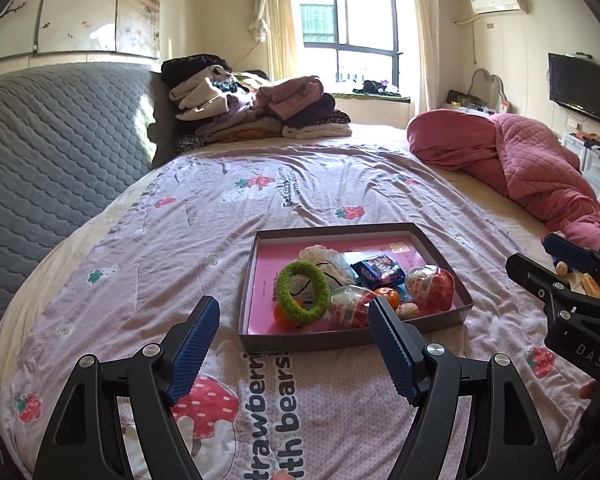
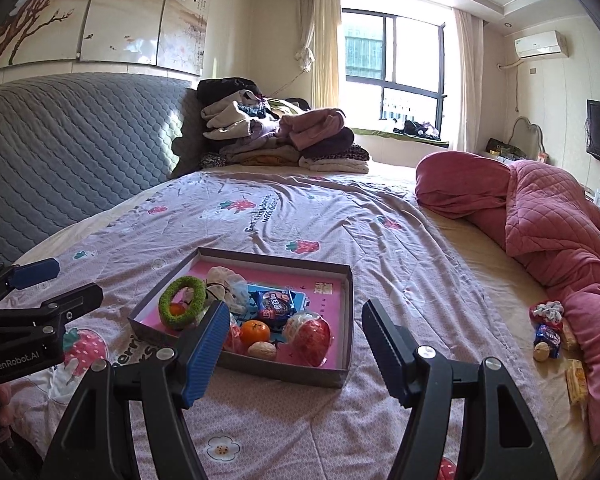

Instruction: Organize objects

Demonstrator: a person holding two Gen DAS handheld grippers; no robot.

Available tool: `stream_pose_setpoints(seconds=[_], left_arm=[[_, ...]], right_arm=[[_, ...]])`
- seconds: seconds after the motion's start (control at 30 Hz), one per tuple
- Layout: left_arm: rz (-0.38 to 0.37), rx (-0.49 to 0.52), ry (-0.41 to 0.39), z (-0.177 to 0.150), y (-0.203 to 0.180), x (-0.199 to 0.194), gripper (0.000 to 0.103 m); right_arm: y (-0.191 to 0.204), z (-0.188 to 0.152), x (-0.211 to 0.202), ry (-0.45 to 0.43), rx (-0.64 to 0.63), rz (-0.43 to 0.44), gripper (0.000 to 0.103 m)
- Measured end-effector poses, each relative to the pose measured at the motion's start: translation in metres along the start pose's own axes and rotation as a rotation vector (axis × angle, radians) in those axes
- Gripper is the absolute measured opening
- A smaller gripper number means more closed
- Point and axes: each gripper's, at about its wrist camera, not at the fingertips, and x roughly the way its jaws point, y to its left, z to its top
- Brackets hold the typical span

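Left wrist view: the left gripper [image 1: 294,344], jaws apart and holding nothing, hovers over a strawberry-print bedspread [image 1: 160,248] just before a shallow grey box [image 1: 440,248] holding a green fuzzy ring [image 1: 303,292], a tangerine [image 1: 389,297] and a walnut [image 1: 406,310]. Right wrist view: the right gripper [image 2: 292,340], jaws also apart and empty, faces the same box [image 2: 348,320], while a walnut [image 2: 541,351] and snack packets [image 2: 548,337] lie loose well to its right beside a pink quilt [image 2: 548,216].

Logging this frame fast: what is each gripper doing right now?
Left gripper: open, holding nothing.
Right gripper: open, holding nothing.
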Motion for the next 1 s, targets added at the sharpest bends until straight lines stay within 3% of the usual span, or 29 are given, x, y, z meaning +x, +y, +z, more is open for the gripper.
stream_pose_setpoints(seconds=[0.47, 1.0], left_arm=[[0.010, -0.009, 0.021, -0.020, 0.006, 0.006, 0.078], [0.017, -0.044, 0.072, -0.040, 0.024, 0.040, 0.078]], right_arm=[[-0.008, -0.013, 0.006, 0.029, 0.011, -0.037, 0.068], [-0.015, -0.037, 0.037, 0.096, 0.004, -0.071, 0.068]])
